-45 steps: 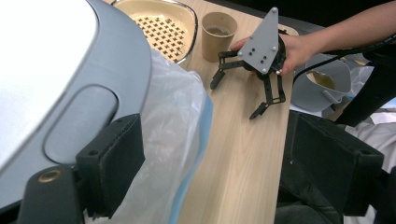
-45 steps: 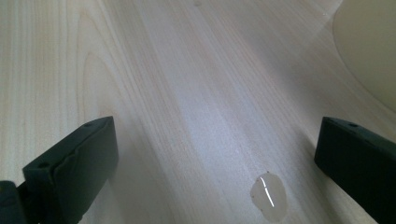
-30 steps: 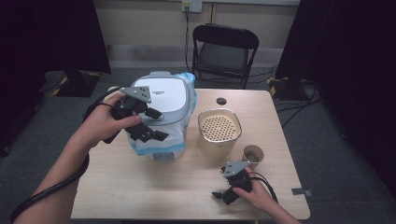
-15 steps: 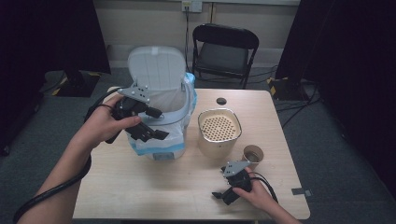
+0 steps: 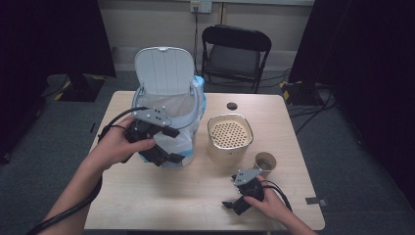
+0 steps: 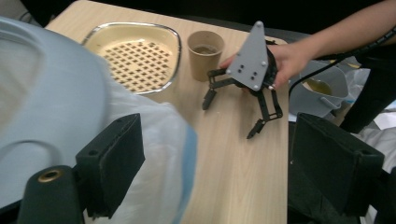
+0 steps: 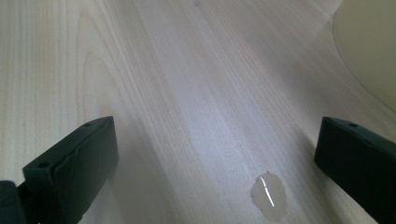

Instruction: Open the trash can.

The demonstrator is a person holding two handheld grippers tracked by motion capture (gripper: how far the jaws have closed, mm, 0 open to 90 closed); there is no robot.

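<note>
The tall white plastic bin (image 5: 192, 113) stands at the left half of the pale wooden tabletop (image 5: 161, 196). Its ribbed, rounded lid (image 5: 165, 71) is tipped up on its hinge at the back. A thin, crinkled clear plastic liner (image 5: 180, 142) with a blue edge sits in the bin and folds down over the rim and front wall; what lies inside cannot be made out. The left claw (image 5: 169, 147) is held against the bin's front. In the left gripper view its two blocky black jaws stand apart, one in front of the liner and the other out over bare wood, clamping nothing. Just to the right of the bin sits a cream container with rounded corners (image 5: 230, 147). It has a shiny metal rim and holds a flat insert pierced by a regular grid of small holes. Near its right side stands a brown paper cup (image 5: 265, 160), round and slightly tapered, with something dim at its bottom that is too small to tell. The right claw (image 5: 234, 206) rests low on the tabletop near the front edge, just in front of the cup, its thin black fingers spread open and empty. The right gripper view shows smooth, straight wood grain and one small clear droplet (image 7: 268, 198) between the jaws.
</note>
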